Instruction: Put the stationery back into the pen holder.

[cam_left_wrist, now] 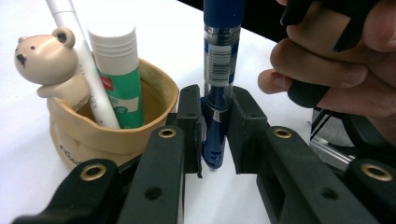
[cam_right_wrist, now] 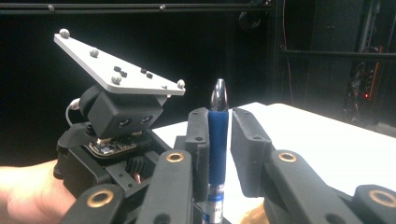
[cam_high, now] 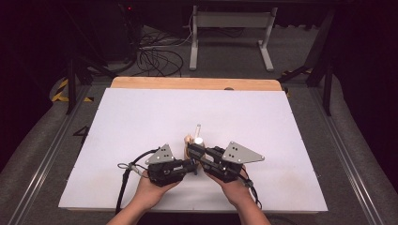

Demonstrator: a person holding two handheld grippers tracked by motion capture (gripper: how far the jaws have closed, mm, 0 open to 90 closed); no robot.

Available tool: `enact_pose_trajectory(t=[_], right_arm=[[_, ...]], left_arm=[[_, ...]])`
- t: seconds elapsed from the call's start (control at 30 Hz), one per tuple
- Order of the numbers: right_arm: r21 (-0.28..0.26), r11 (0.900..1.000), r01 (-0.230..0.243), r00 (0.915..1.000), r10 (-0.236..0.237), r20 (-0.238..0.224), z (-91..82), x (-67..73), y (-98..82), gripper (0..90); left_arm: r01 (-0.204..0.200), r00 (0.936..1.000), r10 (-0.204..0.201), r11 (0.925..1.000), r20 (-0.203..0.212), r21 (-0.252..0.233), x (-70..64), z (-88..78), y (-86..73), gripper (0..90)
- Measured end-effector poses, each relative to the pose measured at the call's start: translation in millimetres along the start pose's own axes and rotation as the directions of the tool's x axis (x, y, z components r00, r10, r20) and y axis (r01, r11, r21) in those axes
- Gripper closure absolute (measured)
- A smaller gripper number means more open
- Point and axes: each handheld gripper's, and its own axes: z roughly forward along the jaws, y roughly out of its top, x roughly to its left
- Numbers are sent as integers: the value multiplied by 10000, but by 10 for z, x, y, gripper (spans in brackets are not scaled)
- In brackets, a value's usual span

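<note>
Here we are holding a blue pen [cam_left_wrist: 215, 93] between both tools, just beside the bear-shaped pen holder [cam_left_wrist: 93, 135] on the white tabletop [cam_high: 141, 122]. The left hand-held gripper [cam_left_wrist: 214, 135] is pinching the pen near its tip, and the right hand-held gripper [cam_right_wrist: 218, 140] is pinching its upper barrel below the silver cap end. The holder is already carrying a glue stick [cam_left_wrist: 119, 70] and a white pen [cam_left_wrist: 81, 60]. We are judging the blue pen not yet stowed; lifting it over the rim and dropping it in remains.
</note>
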Motion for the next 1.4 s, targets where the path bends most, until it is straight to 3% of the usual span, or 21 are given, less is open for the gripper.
enact_pose_trajectory(t=[0.1,0.57,1.03,1.4], right_arm=[[162,9999,-37,9999,40,-138,-2,-16,0,724],[937,9956,-48,9998,29,204,-149,-145,-10,573],[1344,9904,-331,9938,183,1098,-412,-359,-60,443],[1578,9861,-517,9803,199,1967,-731,-487,-110,343]], left_arm=[[-1,10000,0,10000,-45,-66,10,-20,6,765],[-97,9996,93,9998,-257,-168,5,-93,49,765],[-421,9976,396,9982,-568,-438,33,-199,178,766],[-568,9955,526,9970,-783,-527,77,-165,300,765]])
